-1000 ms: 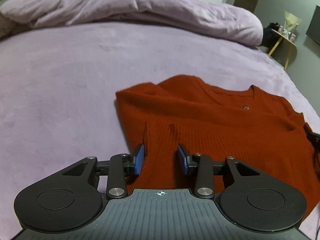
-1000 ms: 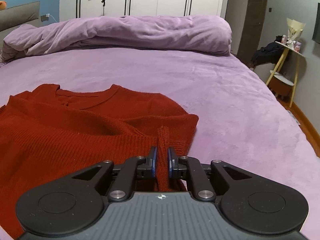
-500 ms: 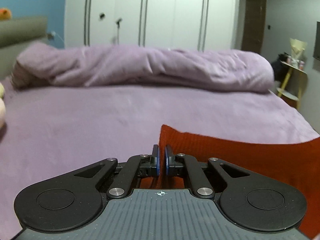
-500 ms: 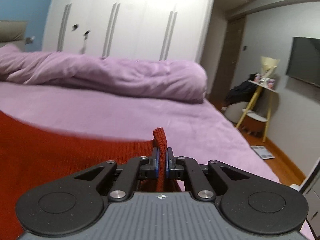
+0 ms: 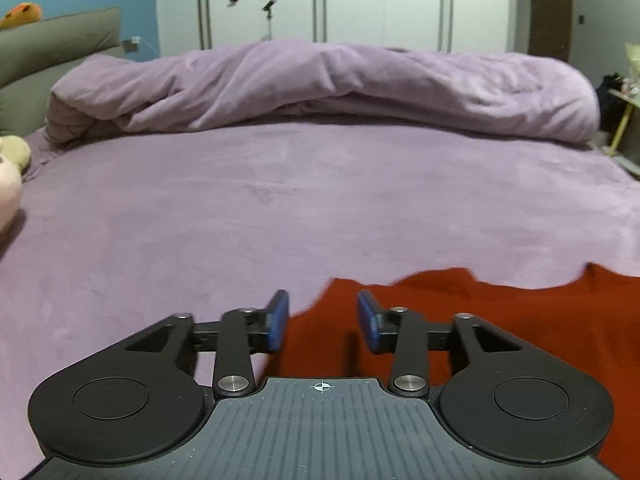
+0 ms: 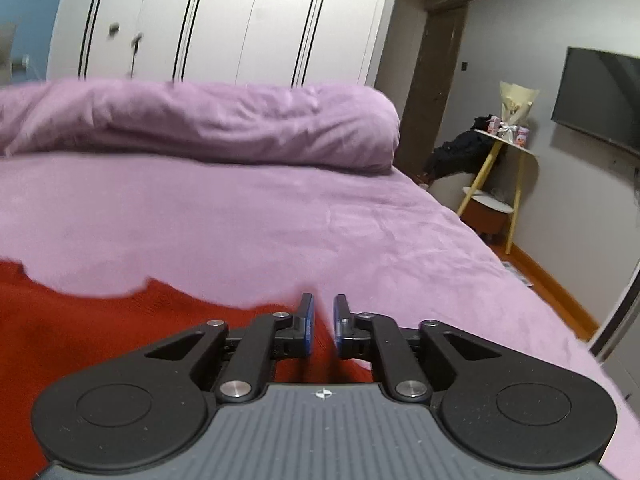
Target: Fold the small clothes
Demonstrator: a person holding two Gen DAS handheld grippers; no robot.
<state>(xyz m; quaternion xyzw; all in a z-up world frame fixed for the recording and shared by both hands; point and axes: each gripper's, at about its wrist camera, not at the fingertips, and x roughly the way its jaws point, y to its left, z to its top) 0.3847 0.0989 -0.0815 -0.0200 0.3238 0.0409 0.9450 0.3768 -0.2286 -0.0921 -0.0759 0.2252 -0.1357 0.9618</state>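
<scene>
Left tool (image 5: 323,322): I hold it low over the bed, its blue pads (image 5: 277,320) spread wide apart and gripping nothing.
Right tool (image 6: 322,327): also low over the bed; its pads (image 6: 307,323) stand a narrow gap apart, and red cloth shows in that gap, but neither pad looks pressed on it. The picture is blurred here.
Sweater (image 5: 500,320): red knit, lying on the bed. In the left view it fills the 4 to 6 o'clock part, its ragged upper edge running out toward 3 o'clock, and one corner sits between and under my left pads. In the right view it (image 6: 100,340) fills the 7 to 9 o'clock part and reaches under the right tool at 6 o'clock.
Bed (image 5: 280,208): lilac sheet, bare beyond the sweater toward 12 o'clock.
Duvet (image 5: 340,88): lilac, bunched in a long roll across the far side of the bed at 12 o'clock.
Wardrobe (image 5: 380,4): white doors behind the duvet.
Side table (image 6: 504,168): yellow-legged, at 3 o'clock in the right view, off the bed, with a wrapped bouquet (image 6: 514,106) on top.
TV (image 6: 600,100): dark screen on the wall at 2 o'clock.
Plush toy (image 5: 10,184): pale, at the bed's edge at 9 o'clock in the left view.
</scene>
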